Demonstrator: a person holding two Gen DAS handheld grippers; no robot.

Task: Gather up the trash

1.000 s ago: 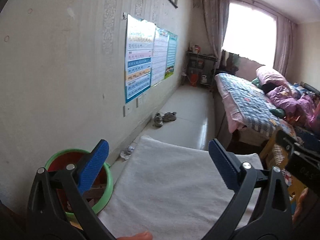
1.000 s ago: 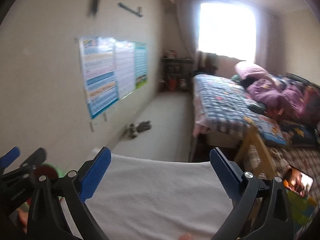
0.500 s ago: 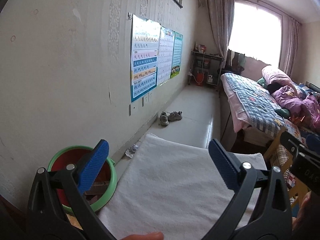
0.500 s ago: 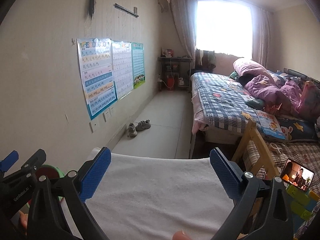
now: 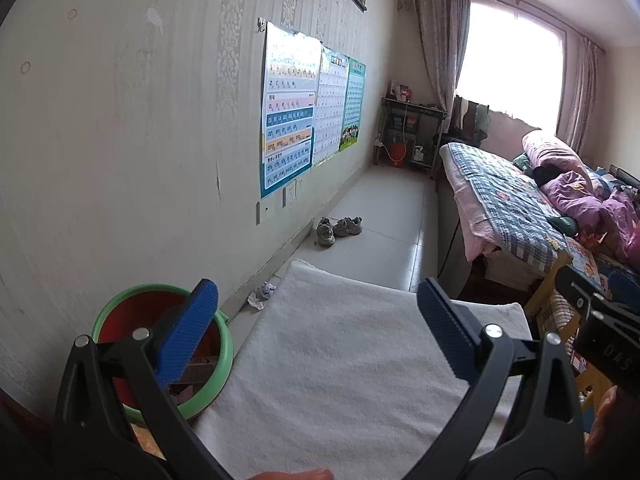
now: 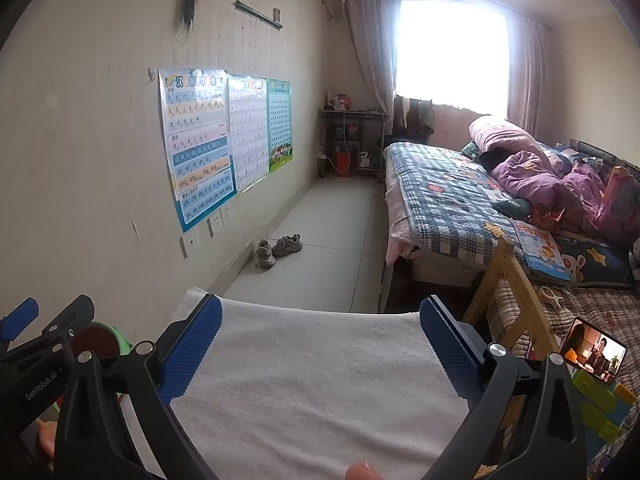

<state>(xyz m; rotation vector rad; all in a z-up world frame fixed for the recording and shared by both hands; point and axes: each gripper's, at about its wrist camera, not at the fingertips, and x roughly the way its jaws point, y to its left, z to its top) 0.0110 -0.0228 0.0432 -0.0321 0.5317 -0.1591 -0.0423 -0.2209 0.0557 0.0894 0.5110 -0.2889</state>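
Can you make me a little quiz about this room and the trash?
1. True or false: the crumpled paper lies on the floor by the wall, beyond the green bin.
2. What is the left gripper holding? A) the paper B) a shoe C) nothing
3. What pair of things sits on the floor further along the wall, between the white towel and the red bucket?

Key
1. True.
2. C: its jaws stand wide apart with nothing between them. The right gripper is open and empty too.
3. A pair of shoes.
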